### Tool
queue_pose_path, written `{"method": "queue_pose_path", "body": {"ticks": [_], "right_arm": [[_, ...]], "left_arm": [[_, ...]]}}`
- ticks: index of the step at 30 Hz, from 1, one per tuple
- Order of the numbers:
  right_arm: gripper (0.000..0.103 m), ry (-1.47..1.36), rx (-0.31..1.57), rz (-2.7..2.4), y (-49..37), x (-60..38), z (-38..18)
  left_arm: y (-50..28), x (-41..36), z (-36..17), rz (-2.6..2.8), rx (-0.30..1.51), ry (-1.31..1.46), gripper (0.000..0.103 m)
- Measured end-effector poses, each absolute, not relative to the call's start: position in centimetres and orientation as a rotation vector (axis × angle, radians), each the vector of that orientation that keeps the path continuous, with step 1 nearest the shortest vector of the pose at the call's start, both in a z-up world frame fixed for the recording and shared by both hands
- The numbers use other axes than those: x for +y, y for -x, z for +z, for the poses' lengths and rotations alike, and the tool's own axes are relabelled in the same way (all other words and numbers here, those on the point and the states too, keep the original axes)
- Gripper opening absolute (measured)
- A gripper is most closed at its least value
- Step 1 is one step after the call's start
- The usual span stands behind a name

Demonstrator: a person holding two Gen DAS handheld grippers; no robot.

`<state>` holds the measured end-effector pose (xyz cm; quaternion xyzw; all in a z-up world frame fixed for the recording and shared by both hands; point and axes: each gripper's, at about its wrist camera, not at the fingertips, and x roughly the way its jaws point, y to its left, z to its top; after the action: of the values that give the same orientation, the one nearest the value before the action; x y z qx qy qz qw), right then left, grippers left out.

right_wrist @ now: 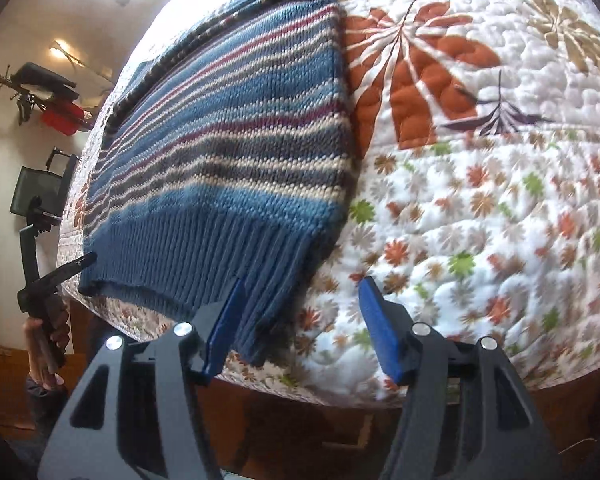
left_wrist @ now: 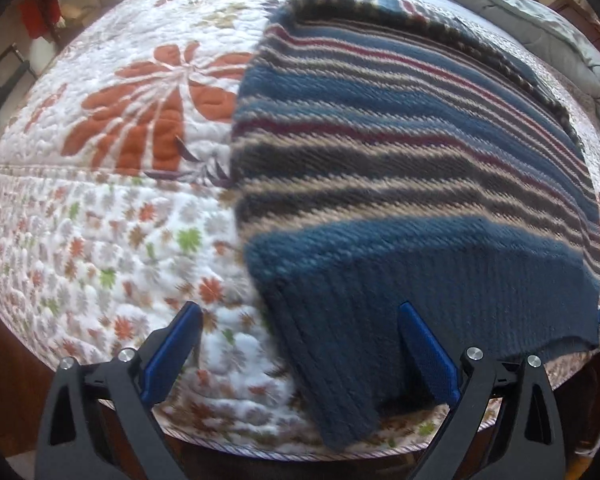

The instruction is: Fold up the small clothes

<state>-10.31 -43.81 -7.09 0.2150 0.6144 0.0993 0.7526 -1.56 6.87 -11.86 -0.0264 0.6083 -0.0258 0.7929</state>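
Striped sweater (left_wrist: 400, 184) lies on the quilt (left_wrist: 100, 216) near the bed's edge, apparently folded lengthwise already, cross-folds outstanding; left gripper (left_wrist: 300, 344) and right gripper (right_wrist: 300, 320) both open, empty.

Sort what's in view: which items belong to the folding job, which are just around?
Job:
- striped knit sweater, lying on the bed
- left hand-held gripper, open
- right hand-held gripper, open, at the sweater's ribbed hem

Just around:
- floral quilt under the sweater
- grey duvet at the far end
- red garment hanging in the background
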Motion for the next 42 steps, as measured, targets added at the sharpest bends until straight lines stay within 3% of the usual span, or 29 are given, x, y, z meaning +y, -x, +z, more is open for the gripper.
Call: {"method": "queue_pose_path", "body": {"ticks": [4,6,9,11,12,14,16,17,28,36,39,40,42], "right_arm": [[0.059,-0.51,1.351,0.274,10.6,-42.7,-7.3],[0.054,-0.528,1.359,0.293,10.7,-42.2,-7.4],[0.035,-0.542,1.364,0.311,10.9,-41.7,-7.6],[0.013,-0.571,1.365,0.331,10.8,-41.5,-7.8],[0.012,-0.577,1.365,0.337,10.8,-41.3,-7.9],[0.009,-0.581,1.349,0.341,10.8,-41.1,-7.5],[0.009,-0.594,1.31,0.365,10.7,-41.1,-6.3],[0.008,-0.61,1.293,0.377,10.6,-41.2,-5.8],[0.008,-0.659,1.139,0.404,1.8,-44.4,1.3],[0.01,-0.762,1.207,0.305,-7.1,-46.9,-3.3],[0.018,-0.744,1.259,0.26,-8.9,-47.0,-5.4],[0.022,-0.749,1.276,0.258,-9.4,-47.2,-6.0],[0.049,-0.706,1.267,0.234,-9.6,-47.7,-5.8]], "left_arm": [[2.5,5.9,-12.1,-0.123,1.33,0.149,0.099],[3.0,5.7,-12.0,-0.158,1.336,0.185,0.099],[3.6,5.5,-11.8,-0.202,1.334,0.228,0.097],[4.1,5.7,-11.7,-0.209,1.33,0.25,0.076],[4.0,5.8,-11.7,-0.19,1.328,0.24,0.068],[3.3,7.0,-11.7,-0.159,1.32,0.252,0.032],[3.4,8.4,-10.9,-0.195,1.309,0.373,0.016],[3.2,8.9,-10.5,-0.209,1.297,0.415,0.014],[-3.7,8.5,-3.9,-0.225,1.12,0.414,0.011],[-11.0,8.8,-7.5,-0.15,1.152,0.436,0.02],[-12.6,8.6,-9.2,-0.146,1.197,0.427,0.029],[-13.0,8.6,-9.5,-0.142,1.209,0.428,0.037],[-13.1,9.2,-9.3,-0.169,1.2,0.46,0.049]]}}
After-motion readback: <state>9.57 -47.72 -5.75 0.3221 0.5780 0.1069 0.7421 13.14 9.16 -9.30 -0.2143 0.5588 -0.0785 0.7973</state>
